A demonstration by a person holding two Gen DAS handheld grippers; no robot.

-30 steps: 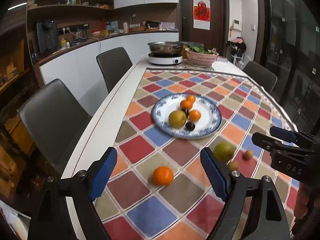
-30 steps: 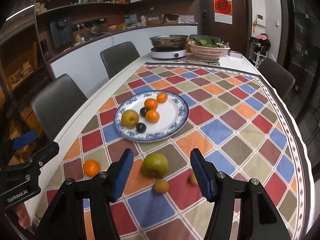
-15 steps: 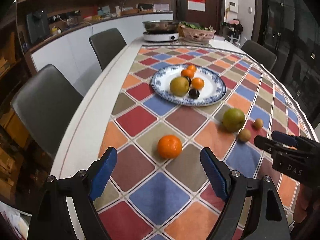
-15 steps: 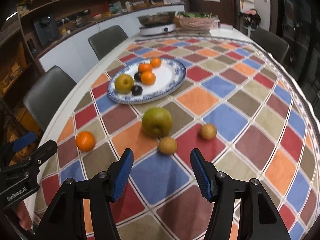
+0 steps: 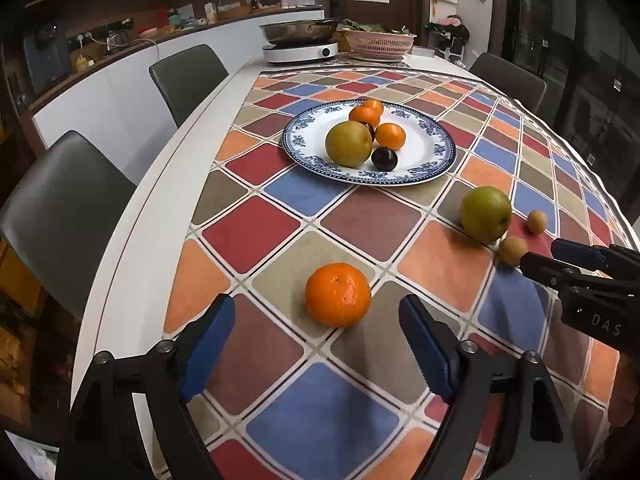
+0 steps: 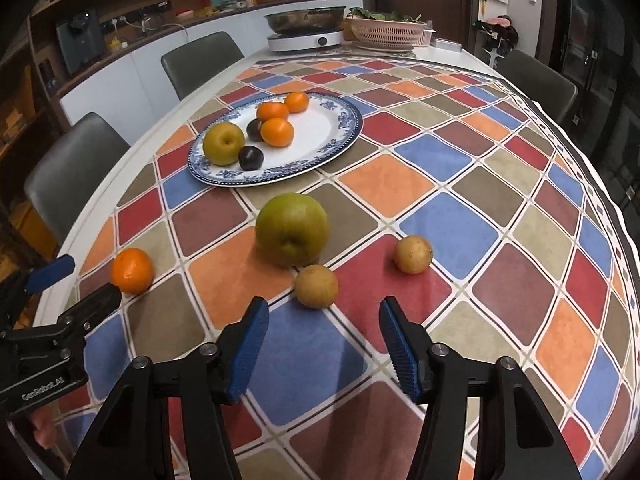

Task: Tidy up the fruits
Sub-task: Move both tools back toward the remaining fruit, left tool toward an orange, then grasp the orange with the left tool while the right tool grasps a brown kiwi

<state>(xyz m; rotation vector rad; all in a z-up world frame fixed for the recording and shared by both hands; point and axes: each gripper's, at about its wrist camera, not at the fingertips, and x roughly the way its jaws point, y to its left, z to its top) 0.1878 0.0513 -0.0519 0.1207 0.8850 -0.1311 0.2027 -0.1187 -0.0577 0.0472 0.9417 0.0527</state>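
A blue-rimmed plate (image 5: 436,140) (image 6: 344,128) holds a yellow-green pear, three oranges and two dark plums. A loose orange (image 5: 338,294) (image 6: 132,271) lies on the checked tablecloth just ahead of my open, empty left gripper (image 5: 316,352). A big green apple (image 6: 292,234) (image 5: 485,213) and two small brown fruits (image 6: 316,286) (image 6: 413,254) lie loose. My right gripper (image 6: 322,346) is open and empty, with the nearer brown fruit just beyond its fingertips.
A hotplate with a pan (image 5: 298,40) and a basket of greens (image 5: 378,42) stand at the table's far end. Grey chairs (image 5: 64,208) line the left side, and one stands at the far right (image 6: 536,80). The table's white edge (image 5: 132,240) runs along the left.
Both grippers have moved forward and down toward the table. The orange now sits close before the left fingers and the brown fruit close before the right fingers. Both stay open.
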